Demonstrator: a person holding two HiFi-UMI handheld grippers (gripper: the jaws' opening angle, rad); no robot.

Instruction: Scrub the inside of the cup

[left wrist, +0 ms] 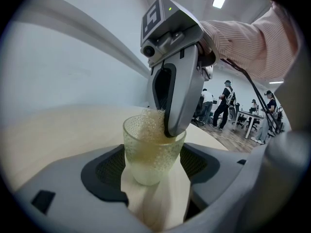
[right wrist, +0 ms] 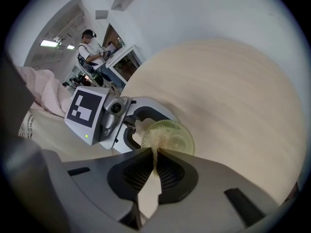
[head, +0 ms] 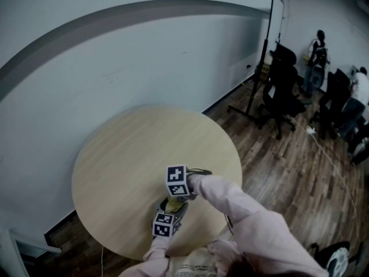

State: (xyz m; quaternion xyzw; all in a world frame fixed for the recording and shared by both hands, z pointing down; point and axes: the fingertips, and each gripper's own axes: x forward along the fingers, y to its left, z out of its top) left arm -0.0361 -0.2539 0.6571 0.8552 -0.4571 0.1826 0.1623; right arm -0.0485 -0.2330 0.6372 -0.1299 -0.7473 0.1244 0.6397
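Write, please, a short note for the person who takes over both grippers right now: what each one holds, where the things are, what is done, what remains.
Left gripper: shut on the cup, which it holds upright above the near edge of the table.
Right gripper: shut on the sponge, jaw tips dipped into the cup from above.
Done: cup gripped, sponge gripped and put inside the cup against its wall.
Cannot tell: how much of the inside is scrubbed, or whether the cup rests on the table.
Left: probably work the sponge around the wall and bottom, lift it out, then put the cup down.
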